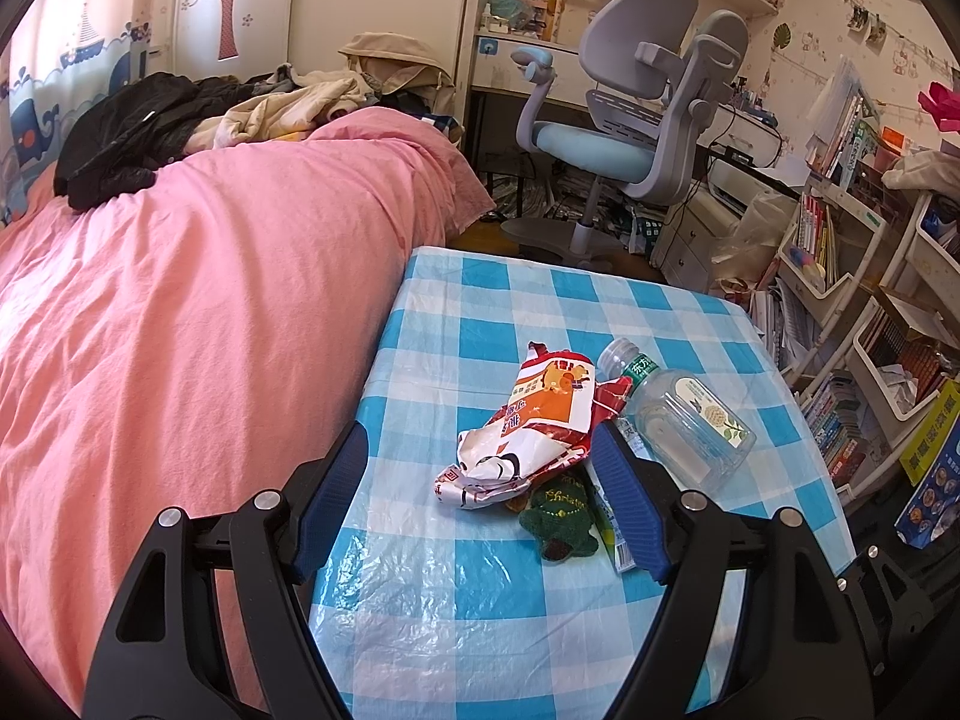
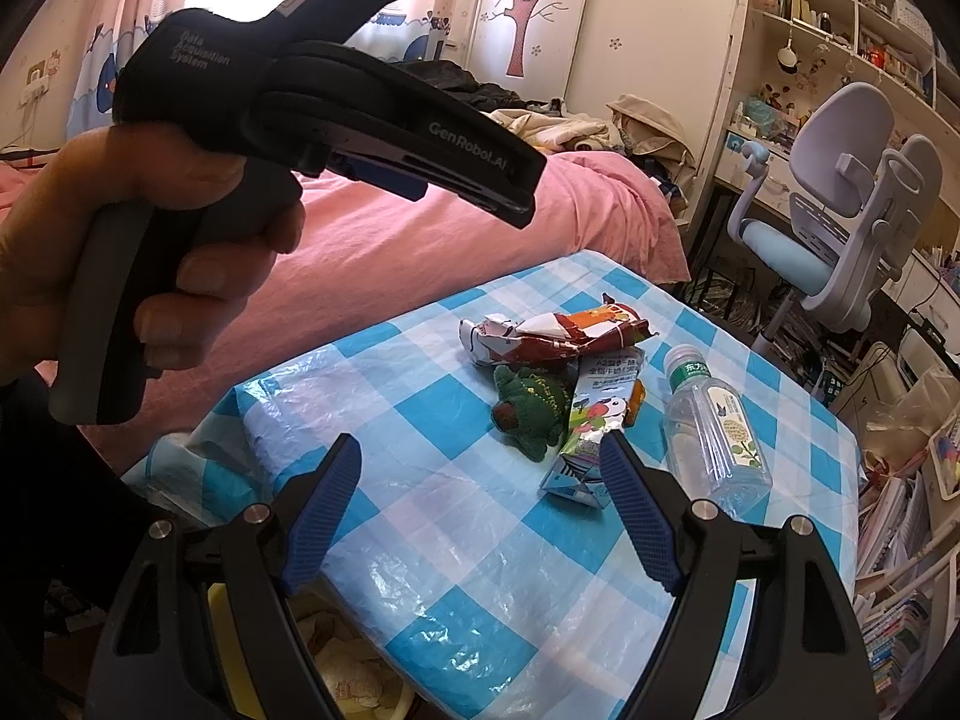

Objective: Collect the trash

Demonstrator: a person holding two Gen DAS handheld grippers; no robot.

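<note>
A crumpled red and white snack wrapper (image 1: 528,426) (image 2: 552,333) lies mid-table on the blue checked cloth (image 1: 456,612) (image 2: 480,540). Beside it lie a clear plastic bottle (image 1: 684,420) (image 2: 717,429) on its side, a flattened drink carton (image 2: 591,426) (image 1: 612,531) and a small green plush toy (image 1: 558,519) (image 2: 531,411). My left gripper (image 1: 480,450) hovers open just short of the wrapper, nothing between its fingers. My right gripper (image 2: 480,450) is open too, short of the toy and carton. A hand (image 2: 120,228) holds the left gripper's body (image 2: 336,96) at the upper left of the right wrist view.
A bed with a pink cover (image 1: 180,312) presses against the table's left side. A grey and blue desk chair (image 1: 630,132) stands beyond the table. Shelves crammed with books (image 1: 852,324) run along the right. A yellow bin (image 2: 348,678) with paper sits below the table's near edge.
</note>
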